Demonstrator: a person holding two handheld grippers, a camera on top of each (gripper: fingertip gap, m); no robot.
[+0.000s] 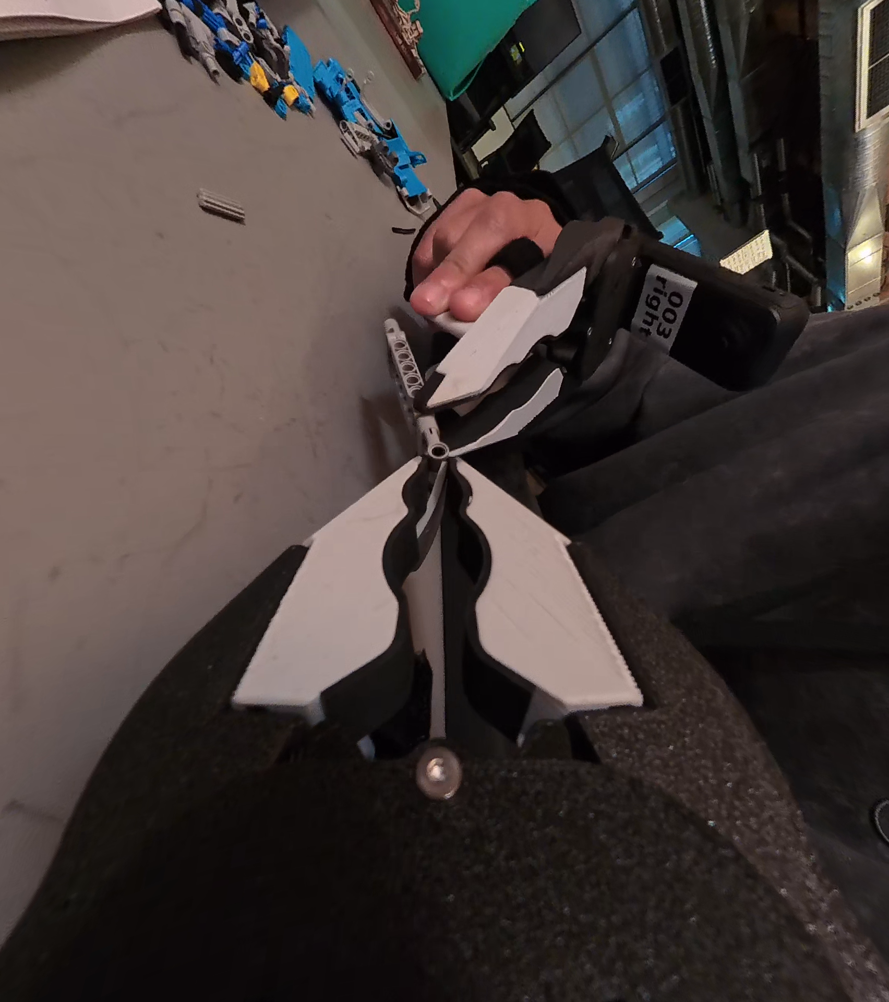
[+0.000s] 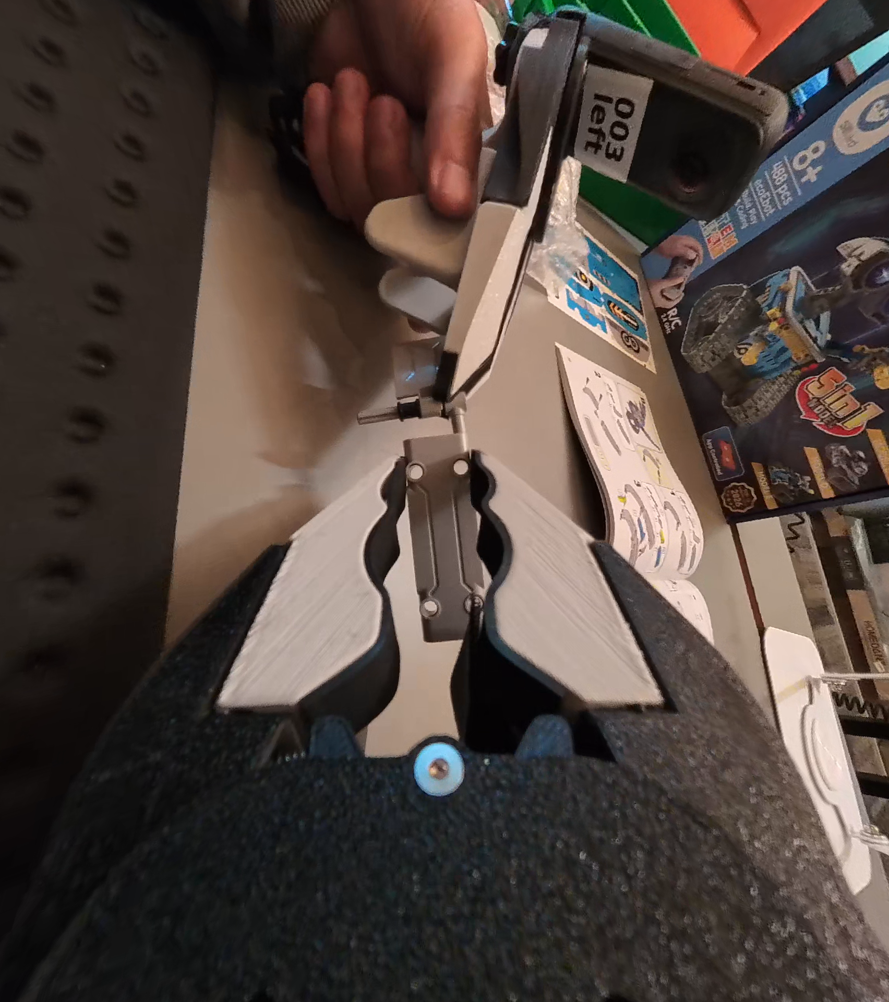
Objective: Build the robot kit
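Right now both grippers meet just off the near edge of the grey matte tabletop (image 1: 106,352), w/ bare table open beyond. Left gripper (image 1: 434,461) is clenched on a thin grey axle pin w/ a small black bushing (image 2: 404,409). Right gripper (image 2: 439,461) grips a flat grey plastic beam w/ round holes (image 2: 439,537), its top end touching the pin. Far side: pile of blue, grey and yellow plastic bricks (image 1: 269,65), one loose ribbed grey rod (image 1: 221,205). By the table's other edge: open instruction booklet (image 2: 643,488), dark-blue toy box (image 2: 822,303).
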